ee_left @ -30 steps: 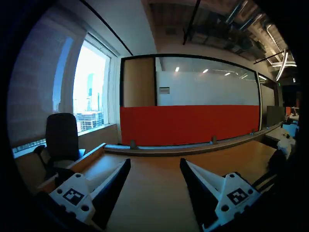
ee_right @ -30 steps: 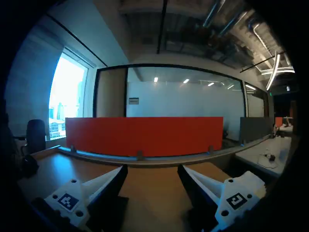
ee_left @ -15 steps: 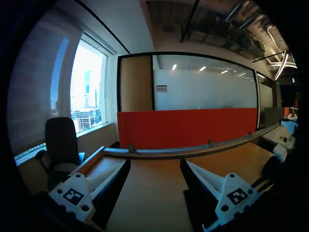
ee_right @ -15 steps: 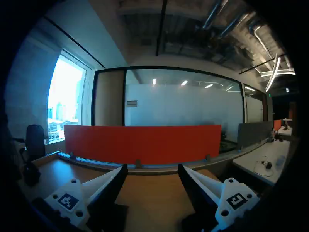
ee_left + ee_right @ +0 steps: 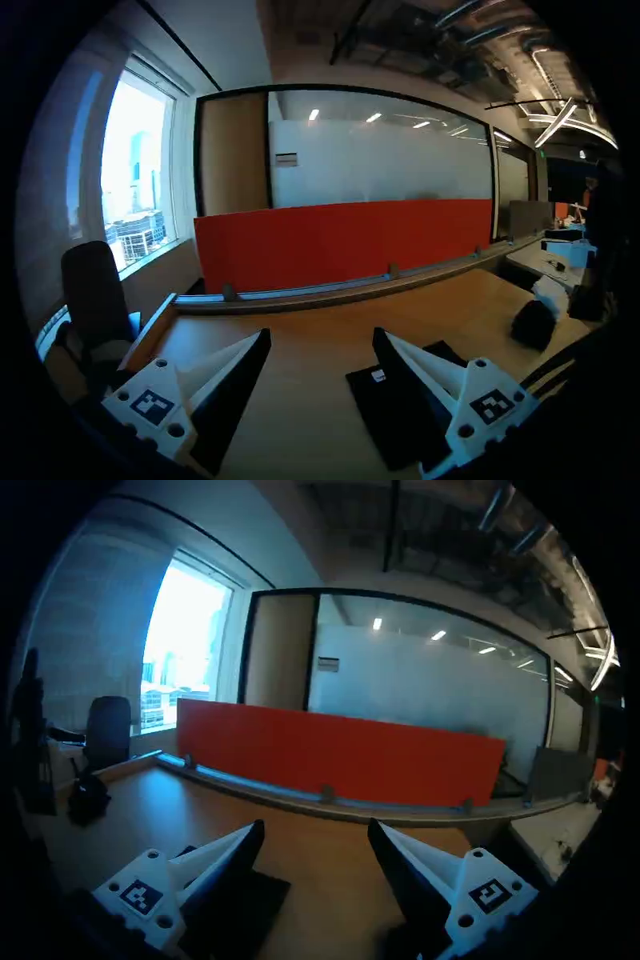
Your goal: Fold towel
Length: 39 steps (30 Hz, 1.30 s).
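A flat black towel (image 5: 386, 404) lies on the wooden desk (image 5: 320, 384), partly under the right finger of my left gripper (image 5: 320, 334). It carries a small white tag near its far edge. The left gripper hovers open above the desk with nothing between its fingers. In the right gripper view the same dark towel (image 5: 254, 902) lies under the left finger of my right gripper (image 5: 314, 826), which is also open and holds nothing. The fingers hide much of the towel.
An orange divider (image 5: 344, 240) runs along the desk's far edge (image 5: 336, 756). A black office chair (image 5: 92, 300) stands at the left by the window. A dark lump with something white (image 5: 534, 320) sits on the desk at the right; another dark object (image 5: 86, 796) sits far left.
Both cameras have dipped toward the desk and swung sideways. The black towel has come into view under the fingers. Both grippers stay open.
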### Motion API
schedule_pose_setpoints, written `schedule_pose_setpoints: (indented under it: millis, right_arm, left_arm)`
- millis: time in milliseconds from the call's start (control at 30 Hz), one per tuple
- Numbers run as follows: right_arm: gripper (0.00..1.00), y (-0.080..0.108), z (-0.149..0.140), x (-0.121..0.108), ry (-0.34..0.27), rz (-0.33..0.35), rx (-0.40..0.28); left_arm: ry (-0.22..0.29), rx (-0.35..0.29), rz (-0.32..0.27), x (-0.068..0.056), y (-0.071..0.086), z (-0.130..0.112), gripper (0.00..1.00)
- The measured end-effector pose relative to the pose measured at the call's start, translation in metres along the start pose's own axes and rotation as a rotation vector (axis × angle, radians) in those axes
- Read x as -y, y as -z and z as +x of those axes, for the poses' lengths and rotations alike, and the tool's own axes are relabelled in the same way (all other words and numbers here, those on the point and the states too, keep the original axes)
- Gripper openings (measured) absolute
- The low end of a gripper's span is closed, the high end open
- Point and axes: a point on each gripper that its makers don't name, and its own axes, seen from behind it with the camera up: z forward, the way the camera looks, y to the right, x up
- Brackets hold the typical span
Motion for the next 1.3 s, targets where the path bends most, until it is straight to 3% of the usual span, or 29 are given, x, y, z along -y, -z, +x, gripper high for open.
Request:
schedule_pose_setpoints:
  millis: [100,300,667,1000,1300]
  right_arm:
    - [1.0,0.0,0.001,0.01,0.014,0.051,0.022]
    - [1.0,0.001,-0.003,0.023,0.042,0.118,0.065]
    - [1.0,0.006,-0.038,0.045,0.063,0.221,0.18]
    - [1.0,0.01,-0.065,0.055,0.079,0.275,0.242]
    - [1.0,0.015,-0.097,0.07,0.095,0.321,0.283]
  left_arm:
    - [-0.004,0.018,-0.036,-0.007,-0.001,-0.001,0.94]
    - [-0.021,0.048,-0.059,-0.009,-0.004,-0.005,0.94]
    - [-0.071,0.125,-0.125,-0.025,-0.005,-0.033,0.94]
    - [-0.102,0.181,-0.182,-0.041,-0.006,-0.061,0.94]
    - [-0.118,0.226,-0.196,-0.052,-0.005,-0.097,0.95]
